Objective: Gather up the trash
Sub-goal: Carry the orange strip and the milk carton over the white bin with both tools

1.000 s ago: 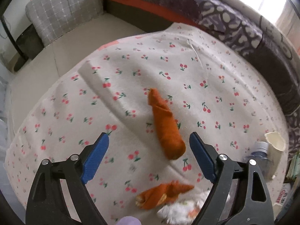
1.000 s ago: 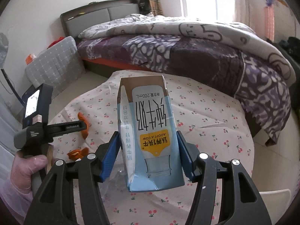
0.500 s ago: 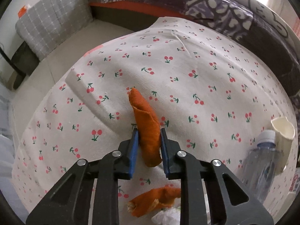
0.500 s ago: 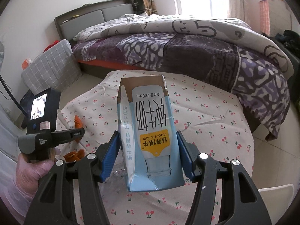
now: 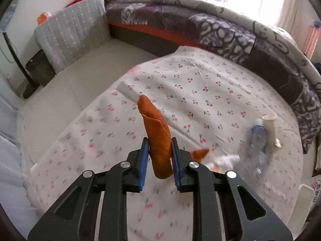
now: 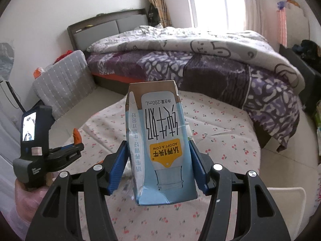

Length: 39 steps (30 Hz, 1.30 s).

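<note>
My left gripper (image 5: pixel 159 147) is shut on a curled orange peel (image 5: pixel 156 132), held in the air above the cherry-print tablecloth (image 5: pixel 200 92). From the right wrist view the same gripper (image 6: pixel 77 145) shows at the left with the peel's tip (image 6: pixel 76 135) sticking up. My right gripper (image 6: pixel 158 148) is shut on a light-blue milk carton (image 6: pixel 158 140), held upside down above the table. On the cloth lie a second orange peel (image 5: pixel 198 153), crumpled white tissue (image 5: pixel 226 159), a clear plastic bottle (image 5: pixel 256 140) and a cream paper cup (image 5: pixel 270 130).
A bed with a purple patterned quilt (image 5: pixel 230 30) runs behind the round table. A grey quilted cushion (image 5: pixel 74 30) leans at the back left, beside a black stand (image 5: pixel 30 88). A white chair edge (image 6: pixel 284 202) sits at lower right. A gloved hand (image 6: pixel 24 200) holds the left gripper.
The left gripper closed on the orange peel and lifted it off the cloth. The right gripper rose slightly, still holding the carton.
</note>
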### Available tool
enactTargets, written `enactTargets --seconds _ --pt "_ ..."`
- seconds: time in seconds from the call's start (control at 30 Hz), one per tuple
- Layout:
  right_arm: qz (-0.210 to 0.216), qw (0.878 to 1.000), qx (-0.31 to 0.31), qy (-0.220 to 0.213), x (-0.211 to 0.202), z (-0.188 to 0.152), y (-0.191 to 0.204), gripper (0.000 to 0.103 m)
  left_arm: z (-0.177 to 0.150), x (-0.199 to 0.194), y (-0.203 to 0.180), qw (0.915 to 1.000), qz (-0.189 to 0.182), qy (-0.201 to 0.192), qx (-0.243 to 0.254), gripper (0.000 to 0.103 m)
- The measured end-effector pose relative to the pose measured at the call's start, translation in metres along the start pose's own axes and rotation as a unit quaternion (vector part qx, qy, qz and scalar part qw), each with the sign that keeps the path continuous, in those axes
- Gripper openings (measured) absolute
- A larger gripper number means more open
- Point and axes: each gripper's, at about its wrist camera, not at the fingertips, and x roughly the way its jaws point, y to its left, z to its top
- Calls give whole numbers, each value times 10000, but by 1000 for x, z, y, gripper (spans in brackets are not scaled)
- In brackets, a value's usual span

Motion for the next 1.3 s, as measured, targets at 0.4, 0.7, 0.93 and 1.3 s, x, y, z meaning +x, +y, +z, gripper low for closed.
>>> enactTargets --seconds 0.4,0.7,0.93,1.3 --pt "-150 9996 -56 -223 -78 -35 -8 58 -65 -92 14 9987 -298 -323 -273 21" --pt "-434 9982 -50 -408 -102 -52 -29 58 -99 -120 -10 9972 -367 -639 -112 21" --pt "-697 9964 31 -484 -100 -67 -52 58 -116 -120 -44 9940 -431 -923 399 21" --pt "-989 9930 428 -491 -101 -69 -92 58 -116 -126 -90 9886 -892 -1053 598 21"
